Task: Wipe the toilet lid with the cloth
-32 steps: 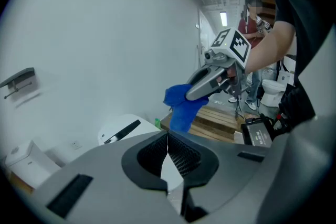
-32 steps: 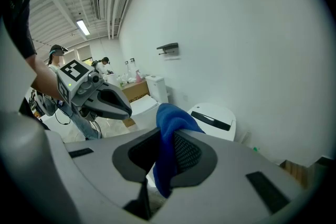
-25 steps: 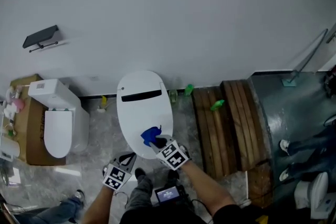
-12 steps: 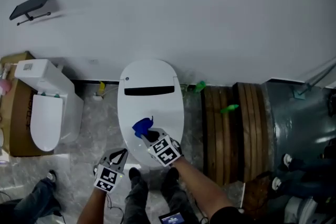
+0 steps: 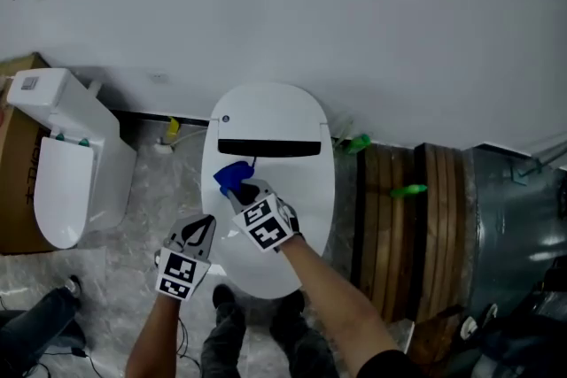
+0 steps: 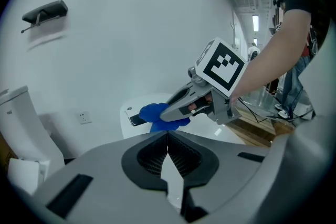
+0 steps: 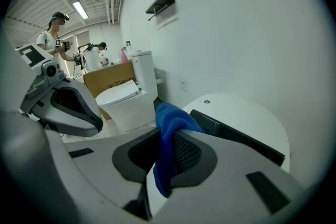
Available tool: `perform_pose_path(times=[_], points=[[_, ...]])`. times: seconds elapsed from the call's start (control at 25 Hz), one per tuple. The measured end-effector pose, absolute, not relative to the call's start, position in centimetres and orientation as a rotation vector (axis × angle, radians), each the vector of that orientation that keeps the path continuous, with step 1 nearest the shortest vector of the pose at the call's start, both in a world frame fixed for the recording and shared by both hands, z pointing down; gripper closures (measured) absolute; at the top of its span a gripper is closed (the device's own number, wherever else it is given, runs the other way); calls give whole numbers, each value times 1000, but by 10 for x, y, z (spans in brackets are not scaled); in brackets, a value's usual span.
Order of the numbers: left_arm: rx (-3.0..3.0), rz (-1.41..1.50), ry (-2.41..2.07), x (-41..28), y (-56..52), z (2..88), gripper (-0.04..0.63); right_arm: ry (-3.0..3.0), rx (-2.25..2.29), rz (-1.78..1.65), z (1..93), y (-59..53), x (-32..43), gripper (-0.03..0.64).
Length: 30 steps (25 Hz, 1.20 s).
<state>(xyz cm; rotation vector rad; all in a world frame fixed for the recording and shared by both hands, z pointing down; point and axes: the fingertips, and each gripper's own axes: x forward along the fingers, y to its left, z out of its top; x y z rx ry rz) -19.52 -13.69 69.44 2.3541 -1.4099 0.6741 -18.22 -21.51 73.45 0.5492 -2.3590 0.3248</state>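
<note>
Your right hand-held gripper (image 5: pixel 241 189) pinched the blue cloth (image 5: pixel 229 175) over the toilet lid (image 5: pixel 292 235); your left hand-held gripper (image 5: pixel 200 228), pressed together, empty, hung beside the lid's left edge; a second toilet (image 5: pixel 64 186) stood farther left.

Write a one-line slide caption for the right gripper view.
Right gripper shut on a bunched blue cloth over the glossy white oval toilet lid, left gripper alongside.

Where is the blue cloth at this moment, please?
In the head view the blue cloth is held in the right gripper, over the left part of the white toilet lid, close to its black strip.
</note>
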Motion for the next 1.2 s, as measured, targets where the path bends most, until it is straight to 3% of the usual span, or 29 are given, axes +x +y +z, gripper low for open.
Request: perform_pose_path(times=[0.56,1.2], points=[[2275,594,-1459,-245,-194,762,584,-2313,532,394,817,-257,-247,561],[2179,675,-1395,-225,-113,794,584,-2306,362,457,835,-157,-227,561]])
